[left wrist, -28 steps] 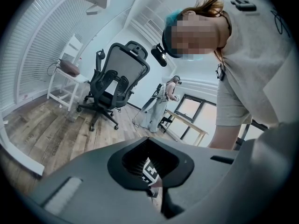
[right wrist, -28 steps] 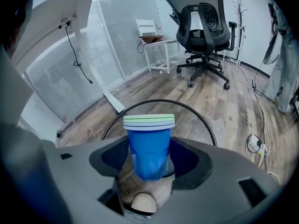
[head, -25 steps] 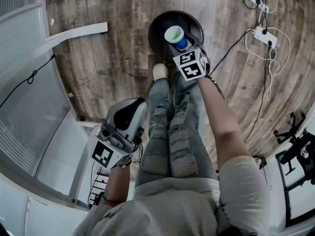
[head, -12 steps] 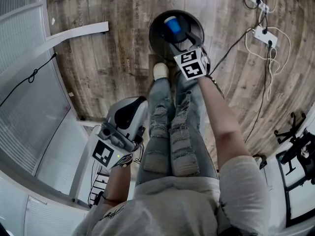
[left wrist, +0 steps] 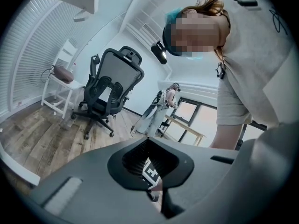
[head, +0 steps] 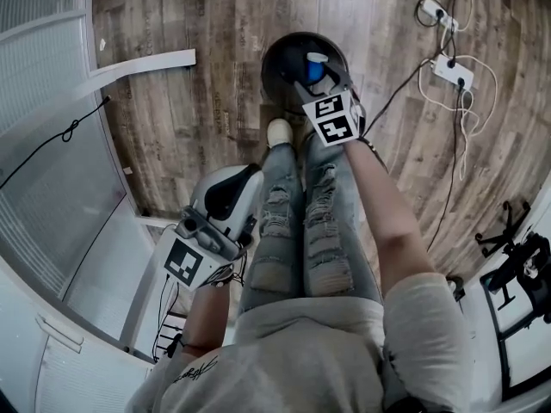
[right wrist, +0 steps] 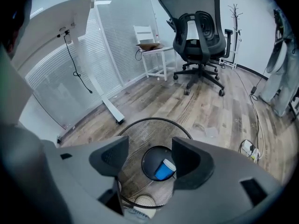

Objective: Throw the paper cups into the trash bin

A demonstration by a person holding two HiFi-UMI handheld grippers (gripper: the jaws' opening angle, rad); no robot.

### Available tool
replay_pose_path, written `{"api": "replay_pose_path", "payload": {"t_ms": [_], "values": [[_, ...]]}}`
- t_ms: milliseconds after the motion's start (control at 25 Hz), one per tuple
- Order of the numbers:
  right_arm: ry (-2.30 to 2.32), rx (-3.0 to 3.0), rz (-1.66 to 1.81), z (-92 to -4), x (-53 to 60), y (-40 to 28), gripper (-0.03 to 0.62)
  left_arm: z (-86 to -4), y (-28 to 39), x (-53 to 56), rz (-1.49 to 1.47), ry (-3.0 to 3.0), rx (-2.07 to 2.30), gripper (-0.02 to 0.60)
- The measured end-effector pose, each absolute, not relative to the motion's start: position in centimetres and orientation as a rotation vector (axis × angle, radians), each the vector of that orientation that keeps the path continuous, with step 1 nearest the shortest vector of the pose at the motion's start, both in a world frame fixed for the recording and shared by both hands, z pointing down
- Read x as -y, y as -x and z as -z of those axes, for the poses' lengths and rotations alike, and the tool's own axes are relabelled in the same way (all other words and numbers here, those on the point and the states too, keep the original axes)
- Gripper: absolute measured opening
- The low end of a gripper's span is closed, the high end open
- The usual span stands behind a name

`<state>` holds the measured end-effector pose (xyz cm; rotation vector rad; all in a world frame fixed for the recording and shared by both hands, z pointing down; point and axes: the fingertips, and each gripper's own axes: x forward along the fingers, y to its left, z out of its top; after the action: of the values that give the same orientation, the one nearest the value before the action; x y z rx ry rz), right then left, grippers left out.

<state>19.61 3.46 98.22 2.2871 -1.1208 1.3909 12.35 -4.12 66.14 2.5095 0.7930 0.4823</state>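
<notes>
- Lying on its side on the dark bottom of the trash bin [head: 274,50], the blue paper cup [head: 308,69] has its white rim turned toward 1 o'clock in the right gripper view; this cup's part of the task looks done.
- The bin, round and mesh-walled, stands on the wood floor [head: 198,101] at 12 o'clock from the person's shoe [head: 279,130], close enough for a straight drop.
- The right tool [head: 314,84] hangs directly over the bin's mouth. Its jaws stand wide apart with nothing between them, and only the cup far below shows in the gap.
- The left tool [head: 225,194] is held low at 7 o'clock in the head view, out of the way beside the leg, with its jaws drawn together on nothing.
- Power strips [head: 452,69] lie at 3 o'clock from the bin.
</notes>
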Motion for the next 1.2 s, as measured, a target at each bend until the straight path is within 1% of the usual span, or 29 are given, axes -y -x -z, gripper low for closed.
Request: {"api": "replay_pose_path", "payload": {"t_ms": [720, 1200], "values": [[-2.303, 1.184, -1.297, -86.9, -2.4, -19.9, 0.281, -58.4, -13.1, 4.0, -0.381, -2.592, -0.784, 0.003], [-2.379, 1.247, -1.222, -79.1, -1.8, -19.9, 0.281, -54.8, -13.4, 3.7, -0.338, -2.64, -0.769, 0.003]]}}
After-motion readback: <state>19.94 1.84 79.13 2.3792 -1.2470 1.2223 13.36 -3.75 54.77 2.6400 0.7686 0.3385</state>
